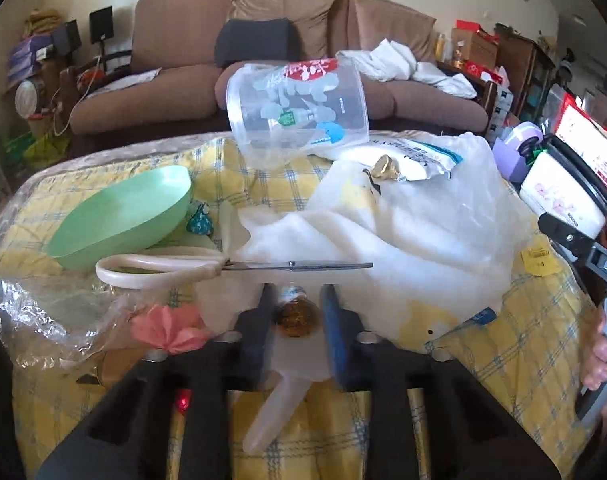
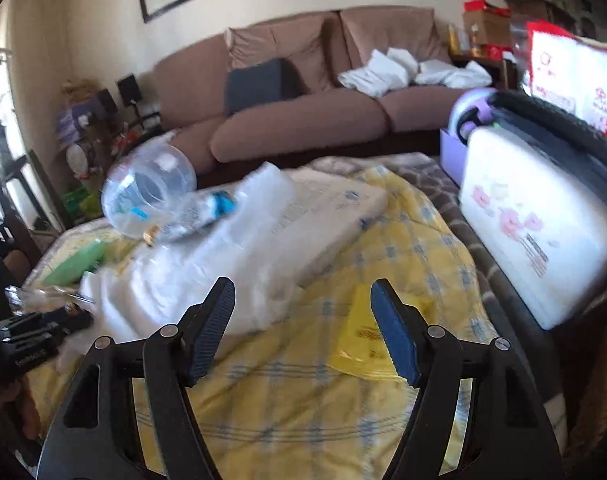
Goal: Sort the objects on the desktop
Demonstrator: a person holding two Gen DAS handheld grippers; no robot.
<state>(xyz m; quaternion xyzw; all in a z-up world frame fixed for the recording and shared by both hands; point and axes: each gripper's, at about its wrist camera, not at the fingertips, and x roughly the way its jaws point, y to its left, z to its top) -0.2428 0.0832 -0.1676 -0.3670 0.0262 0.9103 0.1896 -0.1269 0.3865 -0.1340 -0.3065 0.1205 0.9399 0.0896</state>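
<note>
The left hand-held gripper (image 1: 297,312) clamps a gold-wrapped candy (image 1: 296,319); the right hand-held gripper (image 2: 303,332) gapes wide, empty.

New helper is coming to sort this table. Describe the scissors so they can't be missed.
Start at the table's yellow checked cloth. Nearest its front edge lies the mint green dish; the scissors lie just in front of it, blades shut, pointing toward the white plastic bag. Only they have cream loop handles and steel blades.

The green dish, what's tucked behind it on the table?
A teal foil-wrapped candy sits right behind the green dish, partly covered by its rim. Anything under the dish is hidden.
</note>
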